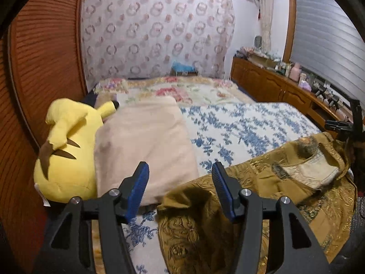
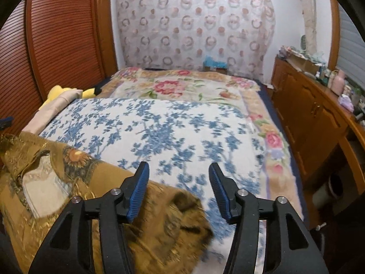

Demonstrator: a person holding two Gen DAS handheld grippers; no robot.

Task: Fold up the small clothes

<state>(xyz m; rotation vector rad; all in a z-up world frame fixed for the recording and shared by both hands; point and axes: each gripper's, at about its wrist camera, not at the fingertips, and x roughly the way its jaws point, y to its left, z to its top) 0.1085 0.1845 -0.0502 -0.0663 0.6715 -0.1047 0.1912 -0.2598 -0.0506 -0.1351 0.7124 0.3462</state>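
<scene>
A mustard-gold patterned garment (image 1: 262,182) lies spread across the near edge of the bed, its pale inner label patch showing at the right. In the right wrist view the same garment (image 2: 68,182) fills the lower left. My left gripper (image 1: 180,191) is open above the garment's left end, with nothing between its blue pads. My right gripper (image 2: 179,191) is open too, hovering over the garment's right corner and the blue-flowered blanket (image 2: 159,137), holding nothing.
A yellow plush toy (image 1: 66,150) and a folded beige cloth (image 1: 146,146) lie at the bed's left, against a slatted wooden wardrobe (image 1: 45,57). A wooden sideboard (image 2: 308,109) with clutter runs along the right. A black stand (image 1: 355,123) is at the far right.
</scene>
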